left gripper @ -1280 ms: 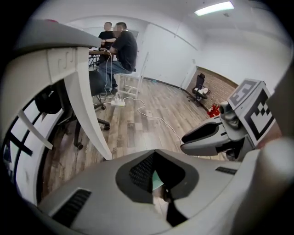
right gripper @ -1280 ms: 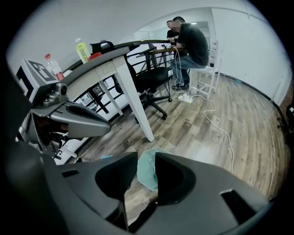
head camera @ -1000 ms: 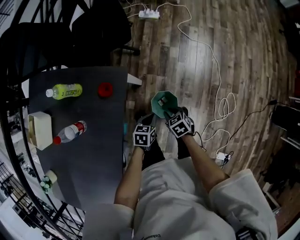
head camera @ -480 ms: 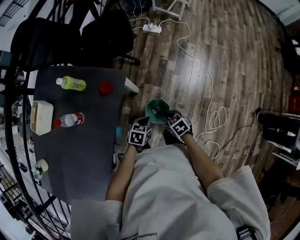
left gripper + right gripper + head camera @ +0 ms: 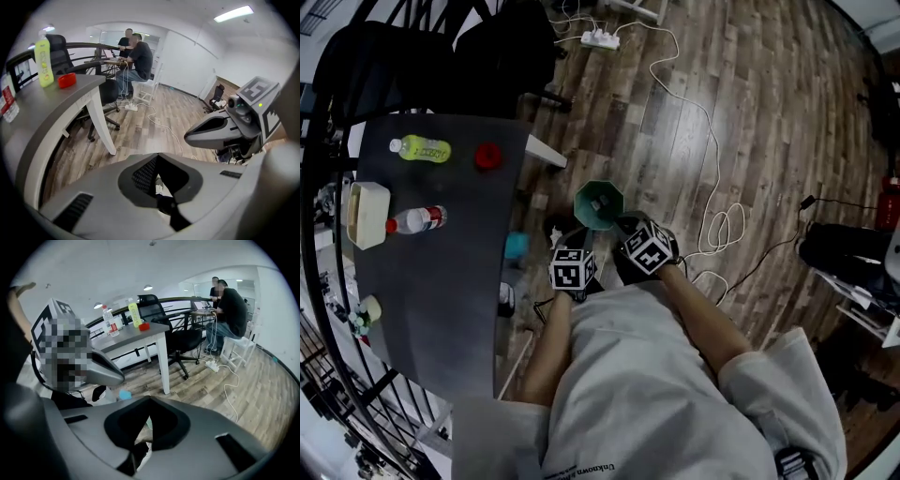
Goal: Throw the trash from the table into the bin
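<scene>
Left gripper [image 5: 158, 161] and right gripper [image 5: 149, 404]: jaws are closed together on both, nothing is gripped. The bin [image 5: 598, 204] is seen on the floor just ahead of both tips. Green bottle [image 5: 420, 148], clear bottle [image 5: 416, 220] and red item [image 5: 487, 156] are seen on the table [image 5: 450, 300], well apart to the left.

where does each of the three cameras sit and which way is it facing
Head view: on the person's head, facing steeply down at the wood floor, green bin and dark table; shows forearms and torso.
Left gripper view: on the left gripper, facing along its shut jaws past the table; shows the right gripper.
Right gripper view: on the right gripper, facing along its shut jaws towards the table; shows the left gripper.
Shared: both gripper views show the yellow-green bottle, the red item and seated people.
</scene>
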Tool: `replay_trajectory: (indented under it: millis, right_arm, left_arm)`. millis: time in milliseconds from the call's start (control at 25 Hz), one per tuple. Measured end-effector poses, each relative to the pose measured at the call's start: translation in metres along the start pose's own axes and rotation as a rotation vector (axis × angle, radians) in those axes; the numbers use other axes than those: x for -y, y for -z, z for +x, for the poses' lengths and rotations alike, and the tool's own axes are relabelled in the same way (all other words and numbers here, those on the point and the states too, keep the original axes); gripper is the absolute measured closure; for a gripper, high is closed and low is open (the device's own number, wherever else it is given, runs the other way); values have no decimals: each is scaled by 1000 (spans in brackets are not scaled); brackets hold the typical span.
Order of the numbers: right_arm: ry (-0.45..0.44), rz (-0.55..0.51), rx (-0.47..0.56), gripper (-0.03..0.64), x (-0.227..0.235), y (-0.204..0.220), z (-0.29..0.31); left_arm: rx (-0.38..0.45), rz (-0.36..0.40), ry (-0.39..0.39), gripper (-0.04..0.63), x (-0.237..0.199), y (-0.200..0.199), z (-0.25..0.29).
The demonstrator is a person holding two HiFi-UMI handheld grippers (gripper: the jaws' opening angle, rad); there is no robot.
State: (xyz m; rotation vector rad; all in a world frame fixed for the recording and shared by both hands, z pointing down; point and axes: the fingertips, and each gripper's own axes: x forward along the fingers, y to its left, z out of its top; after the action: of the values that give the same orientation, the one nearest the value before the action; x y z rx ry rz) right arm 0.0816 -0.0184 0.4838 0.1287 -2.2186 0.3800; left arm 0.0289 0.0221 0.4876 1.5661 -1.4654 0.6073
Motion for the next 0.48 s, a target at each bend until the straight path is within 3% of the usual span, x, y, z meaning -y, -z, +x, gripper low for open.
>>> replay_trajectory:
  millis: [160, 480]
  right_arm:
    - [43, 26, 35, 621, 4, 16, -7]
    - [11, 23, 47, 621, -17, 19, -7]
  left_arm:
    - [-3, -4, -14, 568, 18, 13, -2]
    - [18, -9, -44, 568, 17, 19, -15]
